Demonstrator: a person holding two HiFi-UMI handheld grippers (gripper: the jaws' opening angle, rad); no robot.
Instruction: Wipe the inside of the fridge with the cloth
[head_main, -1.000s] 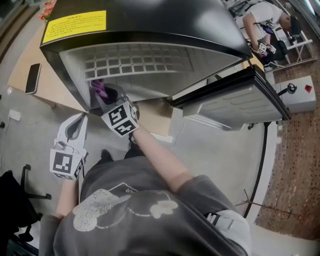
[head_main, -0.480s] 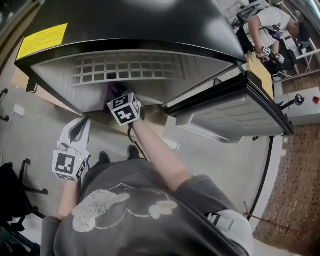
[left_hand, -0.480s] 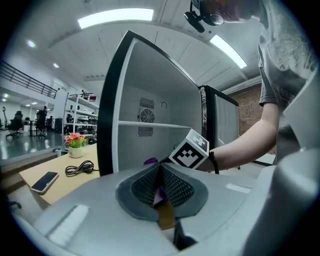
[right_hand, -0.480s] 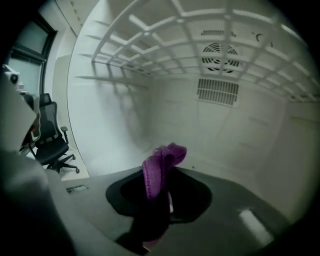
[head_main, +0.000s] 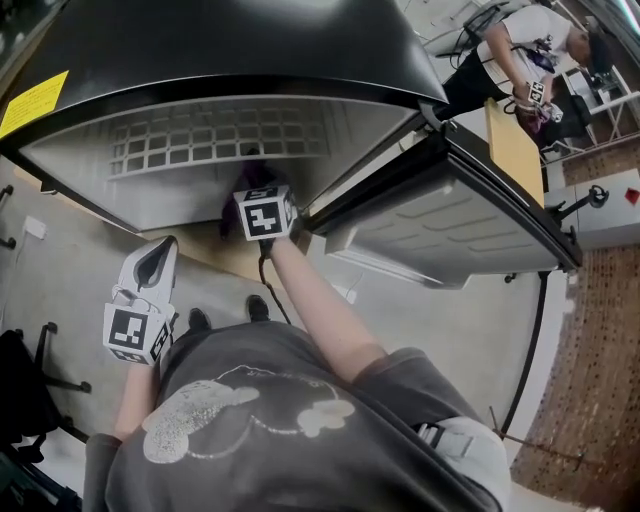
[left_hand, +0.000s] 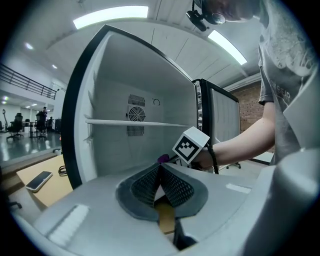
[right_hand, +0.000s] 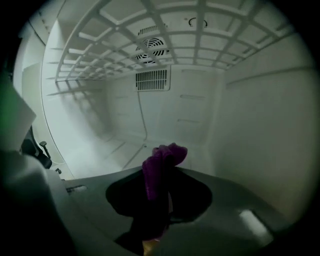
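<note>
Right gripper (right_hand: 162, 187) was reaching into the open fridge (right_hand: 250, 125), below its wire shelf (right_hand: 125, 45), jaws clamped on a purple cloth (right_hand: 161, 165). Judged reason: the clamp sat low on the cloth so that a bunched end stood proud of the jaw tips, leaving fabric rather than gripper to meet the fridge lining. The cloth was inside the fridge; contact with any fridge wall or floor could not be confirmed.

Left gripper (left_hand: 160, 175) was held outside the fridge, in front of its opening, jaws together with nothing between them. It was probably kept back there to leave the opening free for the working arm.

The cloth's long axis ran along the right gripper's own line, its free end pointing toward the fridge's back wall, beneath the fan vent (right_hand: 152, 47)
</note>
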